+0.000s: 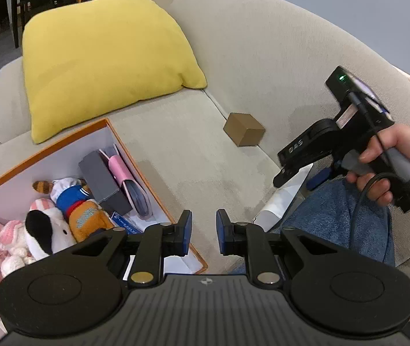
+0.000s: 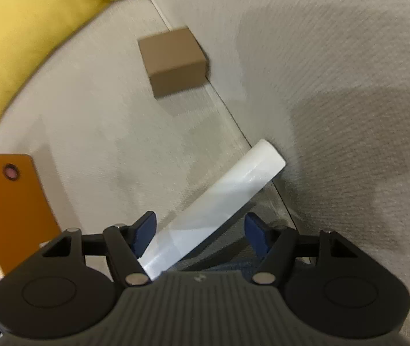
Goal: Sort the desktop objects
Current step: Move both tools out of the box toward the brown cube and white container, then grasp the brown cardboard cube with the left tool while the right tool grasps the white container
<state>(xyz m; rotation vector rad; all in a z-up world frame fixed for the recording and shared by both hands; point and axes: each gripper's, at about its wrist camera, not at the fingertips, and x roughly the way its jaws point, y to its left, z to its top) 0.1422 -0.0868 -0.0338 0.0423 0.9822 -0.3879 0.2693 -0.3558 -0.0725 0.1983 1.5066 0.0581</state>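
Note:
A long white box (image 2: 233, 184) lies slanted on the beige sofa seat (image 1: 181, 155), against the backrest seam. My right gripper (image 2: 202, 230) points down over its near end. The blue pads stand wide on either side of the box and do not press it. In the left wrist view a hand holds that right gripper (image 1: 297, 178) above the white box (image 1: 280, 201). A brown cardboard cube (image 1: 243, 129) sits farther back by the seam. My left gripper (image 1: 204, 230) hovers over the right edge of the orange storage box (image 1: 60, 141), jaws drawn close with nothing between them.
The orange box holds plush toys (image 1: 49, 227), a grey box (image 1: 102, 181) and a pink flat item (image 1: 121, 170). A yellow cushion (image 1: 104, 57) leans at the back left. A leg in blue jeans (image 1: 334, 219) rests beside the white box. An orange flap (image 2: 11, 201) shows at left.

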